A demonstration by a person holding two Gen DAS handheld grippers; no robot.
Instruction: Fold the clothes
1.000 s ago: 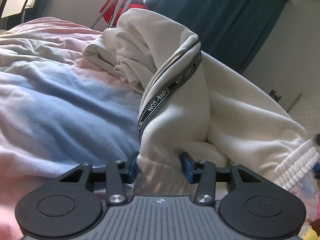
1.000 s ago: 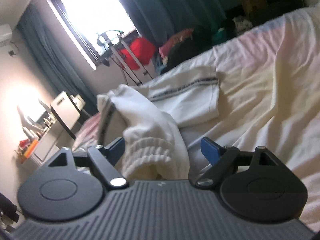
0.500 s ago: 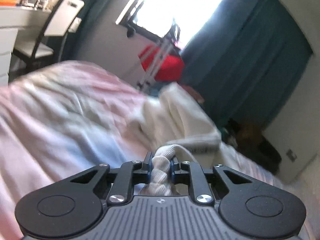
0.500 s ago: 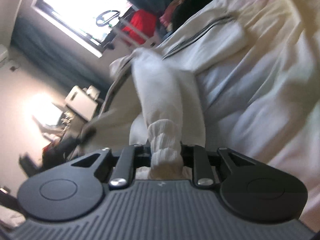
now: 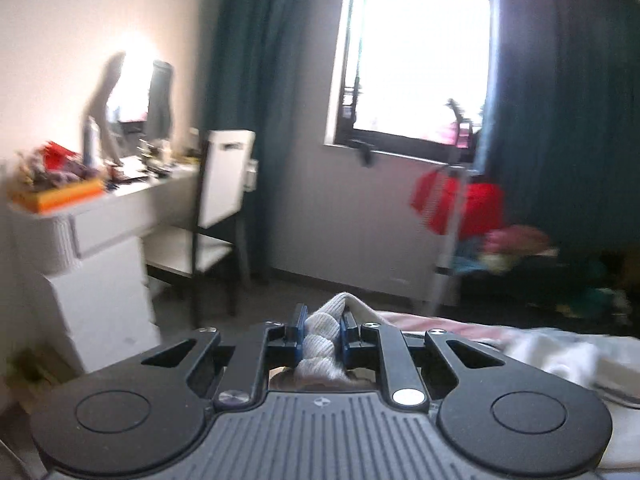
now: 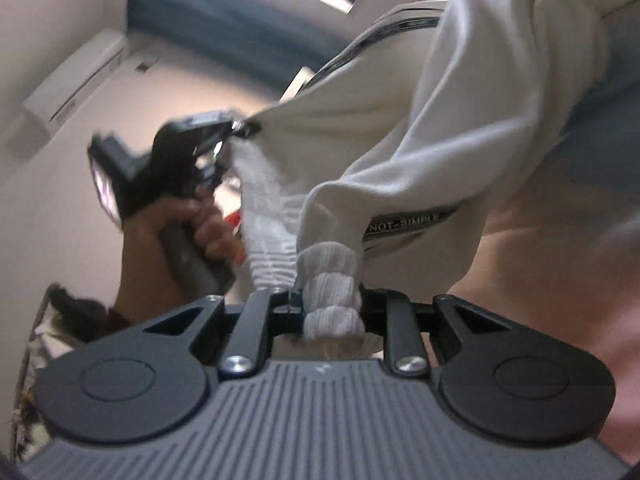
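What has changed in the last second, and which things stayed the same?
Both grippers closed: the left gripper and right gripper now each pinch the ribbed band of the cream garment, which they only straddled before. Both lifted it off the bed; it now hangs stretched between them. The bed, window and desk are unchanged.

Hanging garment [image 6: 472,92] between both grippers

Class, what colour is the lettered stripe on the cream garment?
Black with white lettering, clearest in the right wrist view.
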